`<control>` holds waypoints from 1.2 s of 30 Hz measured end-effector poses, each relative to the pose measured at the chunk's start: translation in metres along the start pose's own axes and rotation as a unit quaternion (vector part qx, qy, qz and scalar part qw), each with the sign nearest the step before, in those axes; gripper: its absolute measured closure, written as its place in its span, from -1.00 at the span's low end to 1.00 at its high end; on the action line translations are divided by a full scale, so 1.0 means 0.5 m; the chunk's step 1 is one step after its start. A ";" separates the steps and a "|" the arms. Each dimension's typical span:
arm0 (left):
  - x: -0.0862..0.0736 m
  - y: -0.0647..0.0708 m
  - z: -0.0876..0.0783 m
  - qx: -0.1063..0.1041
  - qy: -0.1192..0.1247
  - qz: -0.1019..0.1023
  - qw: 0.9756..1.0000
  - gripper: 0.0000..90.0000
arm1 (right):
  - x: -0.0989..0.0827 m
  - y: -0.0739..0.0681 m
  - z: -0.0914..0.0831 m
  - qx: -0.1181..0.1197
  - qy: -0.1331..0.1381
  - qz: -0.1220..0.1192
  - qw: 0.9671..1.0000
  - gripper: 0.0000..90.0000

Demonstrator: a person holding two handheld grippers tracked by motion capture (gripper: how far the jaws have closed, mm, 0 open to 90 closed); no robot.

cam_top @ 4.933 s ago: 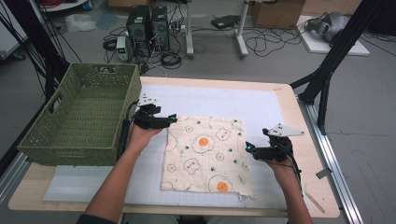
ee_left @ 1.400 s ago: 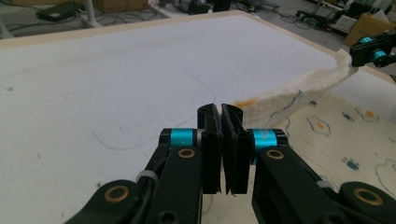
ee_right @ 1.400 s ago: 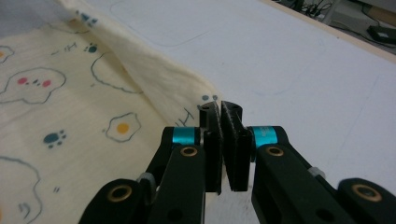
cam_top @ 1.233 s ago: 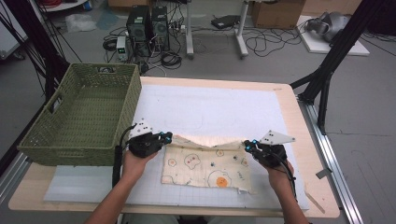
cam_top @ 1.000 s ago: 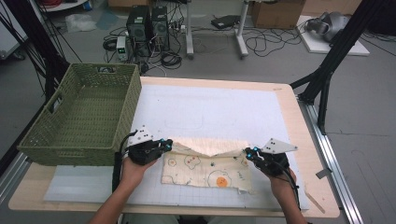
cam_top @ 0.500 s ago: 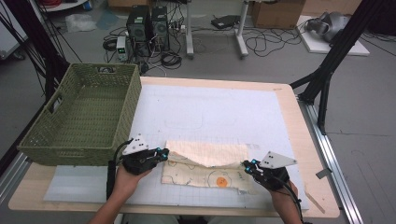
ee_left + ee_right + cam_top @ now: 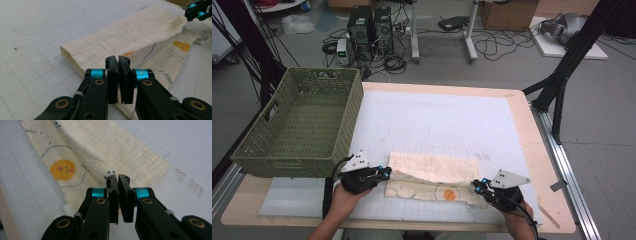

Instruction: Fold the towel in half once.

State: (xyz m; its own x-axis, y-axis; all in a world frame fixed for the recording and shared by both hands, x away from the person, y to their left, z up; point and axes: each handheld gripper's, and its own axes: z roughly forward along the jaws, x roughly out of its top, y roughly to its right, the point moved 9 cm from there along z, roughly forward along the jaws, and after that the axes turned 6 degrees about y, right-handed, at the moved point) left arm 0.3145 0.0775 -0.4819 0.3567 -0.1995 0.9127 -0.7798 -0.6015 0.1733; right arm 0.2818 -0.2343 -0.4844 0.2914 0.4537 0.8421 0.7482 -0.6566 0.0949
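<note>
A cream cloth (image 7: 432, 168) printed with fried eggs lies on the white grid mat, its far half folded over toward me with the plain underside up. One orange yolk print (image 7: 449, 194) shows on the lower layer. My left gripper (image 7: 383, 174) is shut on the folded edge's left corner, and the cloth (image 7: 130, 40) stretches away from its jaws (image 7: 119, 59). At the right corner my right gripper (image 7: 476, 184) is shut on the cloth (image 7: 110, 147), with its tips (image 7: 118, 178) low over the mat. The right gripper (image 7: 197, 11) also appears far off in the left gripper view.
A green woven basket (image 7: 302, 120) stands on the table's left side, just beyond my left hand. The white grid mat (image 7: 437, 115) spreads out behind the cloth. The wooden table edge (image 7: 557, 210) runs close by my right hand.
Both grippers have moved toward the near table edge, drawing the cloth's far edge with them. The folded layer now covers more of the printed side.
</note>
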 end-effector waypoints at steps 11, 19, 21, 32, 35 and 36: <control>0.051 -0.050 -0.038 0.029 0.069 -0.065 0.995 -0.02 | -0.002 0.018 -0.040 -0.015 0.019 0.035 0.999 0.41; 0.038 -0.074 0.011 0.042 0.021 -0.073 0.996 0.06 | 0.003 0.056 -0.024 -0.043 0.020 0.057 0.997 0.27; 0.035 -0.085 0.031 0.051 0.014 -0.080 0.995 0.05 | 0.007 0.066 -0.003 -0.050 0.014 0.060 0.997 0.18; 0.049 -0.130 0.103 0.080 -0.008 -0.104 0.991 -0.05 | 0.045 0.147 0.113 -0.069 0.008 0.108 0.992 0.02; 0.037 -0.134 0.114 0.079 -0.031 -0.104 0.991 -0.01 | 0.035 0.146 0.132 -0.059 -0.013 0.113 0.992 0.04; 0.034 -0.131 0.118 0.077 -0.037 -0.099 0.991 0.02 | 0.031 0.145 0.135 -0.054 -0.018 0.114 0.992 0.03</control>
State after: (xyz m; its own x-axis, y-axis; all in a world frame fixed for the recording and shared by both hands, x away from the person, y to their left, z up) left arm 0.4021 0.0678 -0.4995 0.5358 -0.1180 0.8361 -0.6053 -0.7440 0.2829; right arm 0.3808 -0.2340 -0.5004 0.4685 0.3064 0.8286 0.5929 -0.8044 -0.0378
